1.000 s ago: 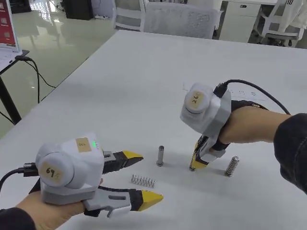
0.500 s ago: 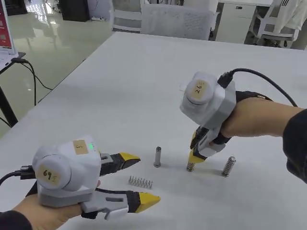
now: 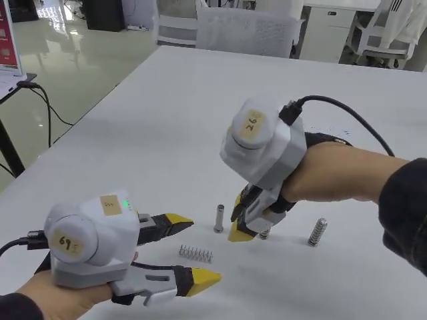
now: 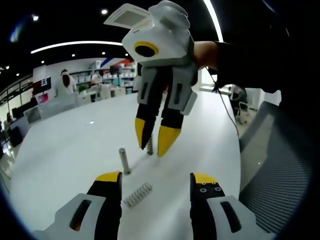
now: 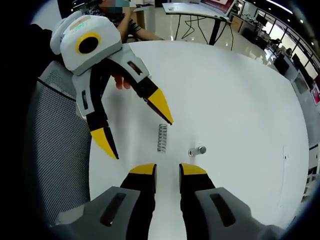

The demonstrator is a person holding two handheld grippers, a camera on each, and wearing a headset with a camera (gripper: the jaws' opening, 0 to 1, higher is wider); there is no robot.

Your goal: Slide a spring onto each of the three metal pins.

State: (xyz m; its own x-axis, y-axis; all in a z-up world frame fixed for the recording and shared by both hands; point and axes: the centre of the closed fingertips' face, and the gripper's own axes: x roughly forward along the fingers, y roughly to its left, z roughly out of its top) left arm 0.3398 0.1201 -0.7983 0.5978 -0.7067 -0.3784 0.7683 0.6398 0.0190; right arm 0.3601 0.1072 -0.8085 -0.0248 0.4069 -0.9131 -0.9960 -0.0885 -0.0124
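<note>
Bare pin [image 3: 219, 218] stands upright on the white table [image 3: 167, 120]; everything below is placed from it. The loose spring [image 3: 196, 253] lies flat on the table, near the pin on your side and a bit to its left, not touching it.

Your left gripper [image 3: 193, 248] is on the near-left of the pin. Its jaws are spread wide and hold nothing. The loose spring lies between the two yellow tips, clear of both.

Your right gripper [image 3: 241, 232] hangs just to the right of the pin, tips pointing down close to the table. Its jaws are only a narrow gap apart and empty.

The first sprung pin [image 3: 265, 233] stands just behind those tips, to the right of the bare pin. The second sprung pin [image 3: 317, 231] stands farther right, well apart from the bare pin.
</note>
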